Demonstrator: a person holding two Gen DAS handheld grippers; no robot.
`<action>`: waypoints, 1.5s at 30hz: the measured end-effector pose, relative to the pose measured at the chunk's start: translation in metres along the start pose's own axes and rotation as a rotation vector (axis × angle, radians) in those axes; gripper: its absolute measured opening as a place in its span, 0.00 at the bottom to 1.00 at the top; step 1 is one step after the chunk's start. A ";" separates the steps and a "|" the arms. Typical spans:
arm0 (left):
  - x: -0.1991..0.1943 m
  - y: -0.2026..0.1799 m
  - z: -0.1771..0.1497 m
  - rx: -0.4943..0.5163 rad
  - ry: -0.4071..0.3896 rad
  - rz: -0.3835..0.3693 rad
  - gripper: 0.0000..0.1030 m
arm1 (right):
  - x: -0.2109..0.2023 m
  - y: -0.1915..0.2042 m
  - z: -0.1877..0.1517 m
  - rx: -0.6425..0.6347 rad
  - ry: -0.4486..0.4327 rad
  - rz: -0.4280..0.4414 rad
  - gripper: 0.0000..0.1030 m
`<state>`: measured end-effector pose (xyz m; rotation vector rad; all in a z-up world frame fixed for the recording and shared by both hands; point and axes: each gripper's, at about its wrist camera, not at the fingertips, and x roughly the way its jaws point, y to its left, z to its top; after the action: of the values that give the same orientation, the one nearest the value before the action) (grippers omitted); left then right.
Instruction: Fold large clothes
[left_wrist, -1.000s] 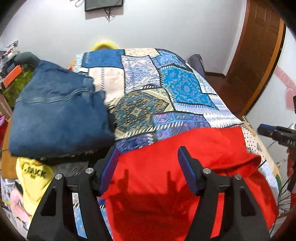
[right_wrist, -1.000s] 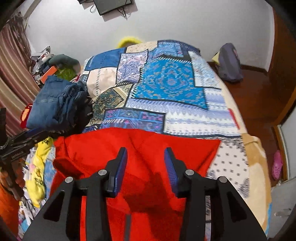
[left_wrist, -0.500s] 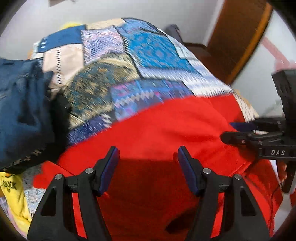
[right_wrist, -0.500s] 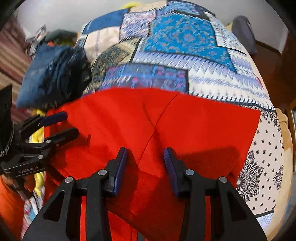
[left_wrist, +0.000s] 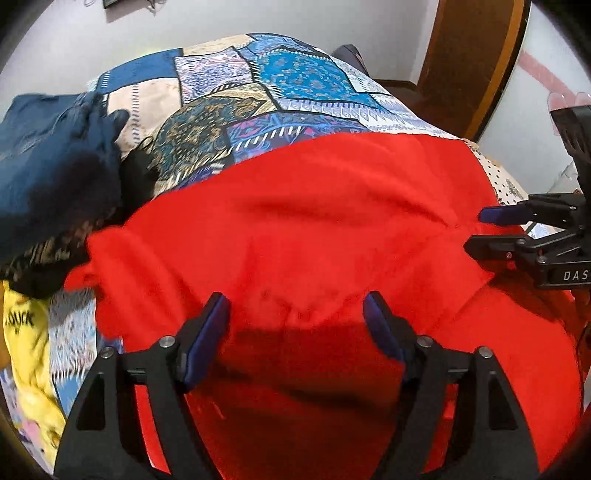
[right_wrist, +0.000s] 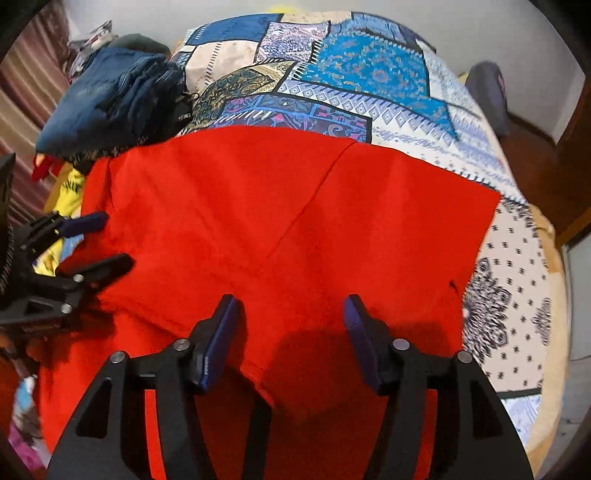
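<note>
Red garment (left_wrist: 303, 221) spread across the near end of the bed (right_wrist: 517, 295), its far hem lying straight over the patchwork cover (left_wrist: 288, 74), a seam running down its middle. My left gripper (left_wrist: 295, 321) and right gripper (right_wrist: 291, 325) hang over its near part, jaws apart and just opened wider, cloth below them but none pinched. To fold well, I would judge it best to lower each onto a near corner, pinch one layer only, and lift both evenly (the folded jeans (right_wrist: 107, 99) at the bed's left edge leave little room there).
</note>
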<state>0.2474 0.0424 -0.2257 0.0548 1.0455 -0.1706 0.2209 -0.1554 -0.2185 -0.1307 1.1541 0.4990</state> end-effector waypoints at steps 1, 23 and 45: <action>-0.002 0.000 -0.005 -0.001 -0.010 0.004 0.76 | -0.002 0.001 -0.004 -0.008 -0.003 -0.011 0.59; -0.085 0.052 -0.039 -0.159 -0.132 0.056 0.88 | -0.066 -0.023 -0.025 0.090 -0.090 -0.026 0.70; 0.007 0.174 -0.027 -0.752 -0.059 -0.202 0.93 | -0.001 -0.112 0.012 0.442 -0.025 -0.023 0.70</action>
<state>0.2569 0.2168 -0.2518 -0.7328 1.0002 0.0462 0.2802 -0.2505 -0.2303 0.2440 1.2112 0.2155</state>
